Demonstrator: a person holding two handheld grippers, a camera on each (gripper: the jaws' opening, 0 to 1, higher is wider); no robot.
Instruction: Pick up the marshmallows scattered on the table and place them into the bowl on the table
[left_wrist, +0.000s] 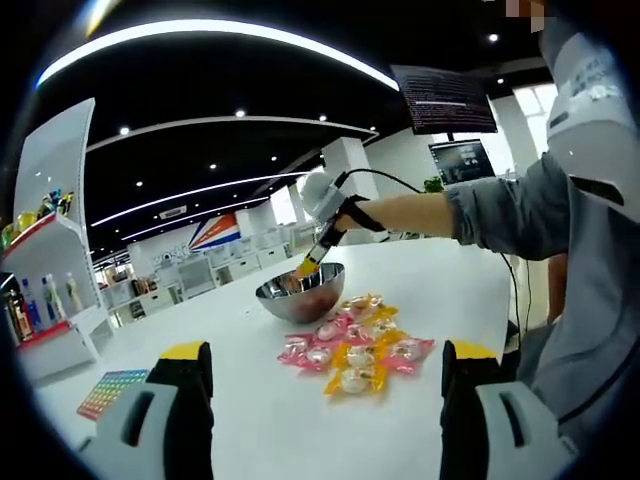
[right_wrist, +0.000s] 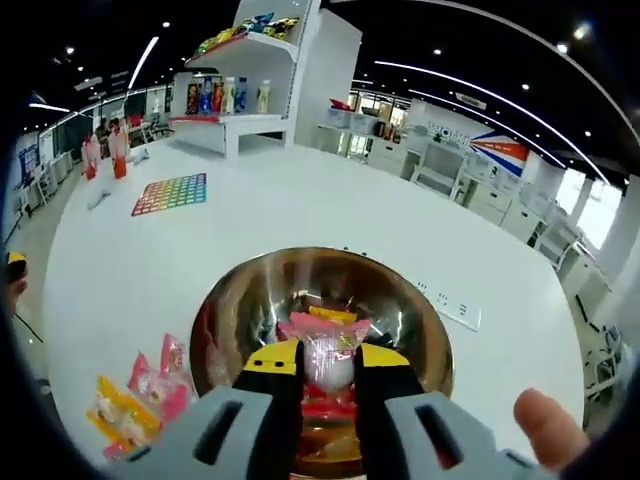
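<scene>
Left gripper view: left claw (left_wrist: 325, 400) spread wide, nothing between its jaws, hovering above the bare near part of the white desk (left_wrist: 420, 290). Ahead, a heap of wrapped marshmallows (left_wrist: 358, 350) in pink and yellow wrappers, lying just beside the steel bowl (left_wrist: 300, 292) on its nearer side. Beyond, the right claw (left_wrist: 308, 268) reaching down over the bowl rim with something yellow at its tip, held by a grey-sleeved arm (left_wrist: 500, 215) coming in from the right. A rainbow grid card (left_wrist: 112, 392) flat toward the desk's left edge. Plenty of open desk between the left claw and the heap.

Right gripper view: looking straight down into the bowl (right_wrist: 230, 310), right claw (right_wrist: 327, 385) pinching a marshmallow (right_wrist: 330, 360) in a pink and yellow wrapper, over the bowl's inside. Hard to tell whether the packet touches the bowl floor. A few loose marshmallows (right_wrist: 140, 395) outside the rim at lower left. A white power strip (right_wrist: 455, 308) close past the rim on the right, the grid card (right_wrist: 170, 193) well apart toward the far left edge, a fingertip (right_wrist: 545, 430) at lower right. Wide bare desk beyond the bowl, up to the far curved edge.
</scene>
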